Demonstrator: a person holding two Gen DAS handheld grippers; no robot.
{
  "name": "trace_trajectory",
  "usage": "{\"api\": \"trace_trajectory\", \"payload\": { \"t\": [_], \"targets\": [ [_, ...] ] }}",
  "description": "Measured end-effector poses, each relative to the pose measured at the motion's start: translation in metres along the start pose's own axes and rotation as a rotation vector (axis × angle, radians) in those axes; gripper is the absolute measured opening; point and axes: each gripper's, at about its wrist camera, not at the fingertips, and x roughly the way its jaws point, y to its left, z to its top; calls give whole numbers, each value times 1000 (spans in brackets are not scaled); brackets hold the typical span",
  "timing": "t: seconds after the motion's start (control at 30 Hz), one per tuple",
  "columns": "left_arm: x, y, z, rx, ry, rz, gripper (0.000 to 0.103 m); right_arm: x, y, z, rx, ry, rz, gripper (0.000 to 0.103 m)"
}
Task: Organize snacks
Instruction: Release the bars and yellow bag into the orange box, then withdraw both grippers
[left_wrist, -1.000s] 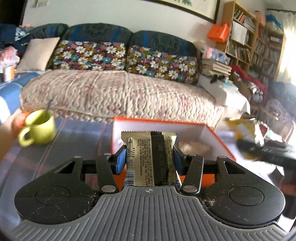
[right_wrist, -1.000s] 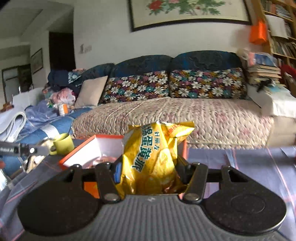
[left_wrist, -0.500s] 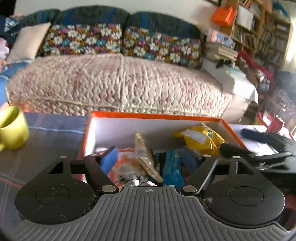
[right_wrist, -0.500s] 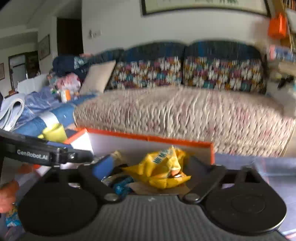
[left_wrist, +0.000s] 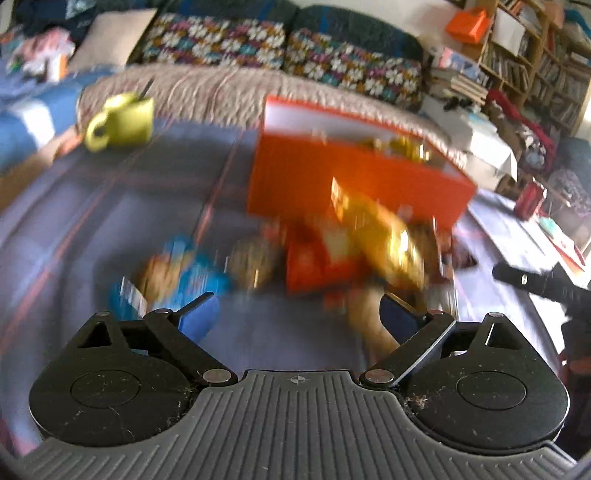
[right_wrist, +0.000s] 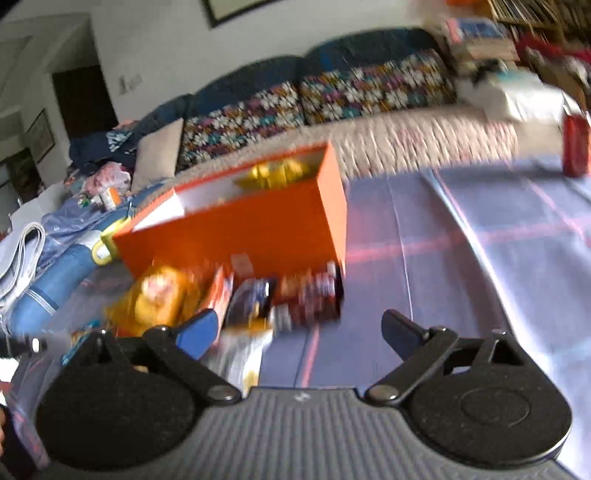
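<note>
On the left, the left gripper was seen with jaws just spread wide, nothing held. Loose snack packets lay against the orange box. On the right, the right gripper was likewise opened and empty.

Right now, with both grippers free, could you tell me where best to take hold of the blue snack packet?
Likely across the narrow middle of the blue snack packet, coming from above with the left gripper: it seems to lie flat on the tablecloth, though blur hides its edges.
</note>
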Motion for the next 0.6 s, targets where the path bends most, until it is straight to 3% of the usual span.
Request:
{"api": "trace_trajectory", "payload": {
  "t": [0.07,0.13,0.17,0.23,0.3,0.37,0.5,0.6],
  "targets": [
    [-4,3,-16,2,37,8,70,-8,4,-5,29,26,11,94],
    [-6,3,-20,3,47,31,69,-14,12,3,35,-23,65,95],
    [-9,2,-18,0,39,33,69,-14,16,6,29,-51,79,101],
    [-11,-1,-16,-2,30,33,70,-10,21,4,10,-96,75,101],
    [-6,-8,-9,3,24,27,71,2,23,4,15,-13,56,101],
    [5,-20,0,1,26,2,73,2,24,1,17,-12,105,101],
    [39,-52,10,44,61,-30,73,1,19,-3,-12,2,55,101],
    [65,-70,13,69,90,6,71,2,0,-7,53,21,43,101]
  ]
}}
